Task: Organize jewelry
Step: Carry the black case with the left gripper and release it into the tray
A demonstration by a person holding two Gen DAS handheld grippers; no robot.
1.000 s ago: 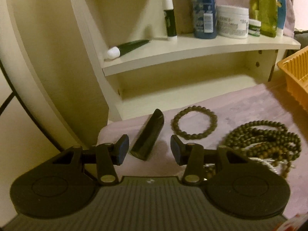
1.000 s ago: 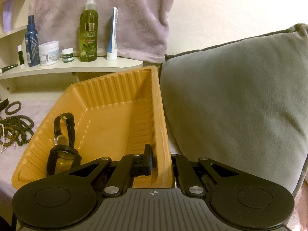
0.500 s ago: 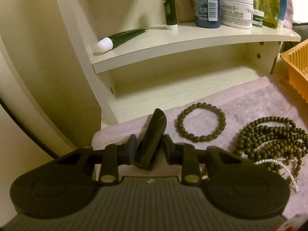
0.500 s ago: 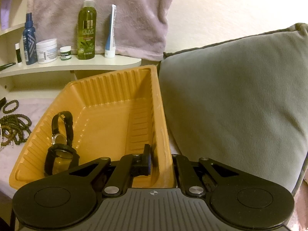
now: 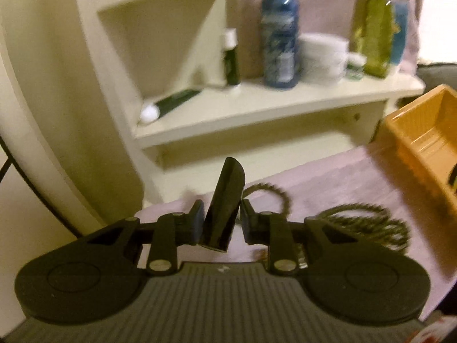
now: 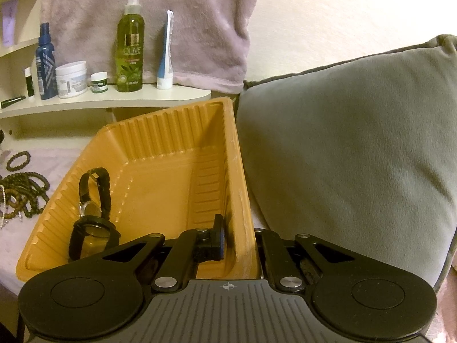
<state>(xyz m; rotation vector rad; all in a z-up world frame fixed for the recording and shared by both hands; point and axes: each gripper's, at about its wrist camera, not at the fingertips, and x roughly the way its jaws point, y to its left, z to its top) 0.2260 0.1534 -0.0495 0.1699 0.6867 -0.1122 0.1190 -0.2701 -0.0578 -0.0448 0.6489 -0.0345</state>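
My left gripper (image 5: pixel 221 221) is shut on a black glossy bangle (image 5: pixel 225 200), held edge-on and lifted above the pink cloth (image 5: pixel 328 188). A small bead bracelet (image 5: pixel 274 193) and a pile of bead necklaces (image 5: pixel 368 223) lie on the cloth just beyond, blurred. My right gripper (image 6: pixel 238 241) is shut on the right wall of the orange tray (image 6: pixel 171 154), one finger (image 6: pixel 218 240) inside it. Two black watches (image 6: pixel 94 214) stand in the tray's left part. The bracelet (image 6: pixel 18 160) and necklaces (image 6: pixel 24 193) show at the far left in the right wrist view.
A cream shelf unit (image 5: pixel 271 105) stands behind the cloth with a blue bottle (image 5: pixel 280 43), white jar (image 5: pixel 322 57), green bottle (image 5: pixel 374 37) and a lying tube (image 5: pixel 171 104). A grey cushion (image 6: pixel 351 154) presses against the tray's right side. The tray's corner (image 5: pixel 422 134) shows right.
My left gripper closed on the black bangle and lifted it off the cloth; the view tilted up and blurred. The right gripper stayed on the tray wall.
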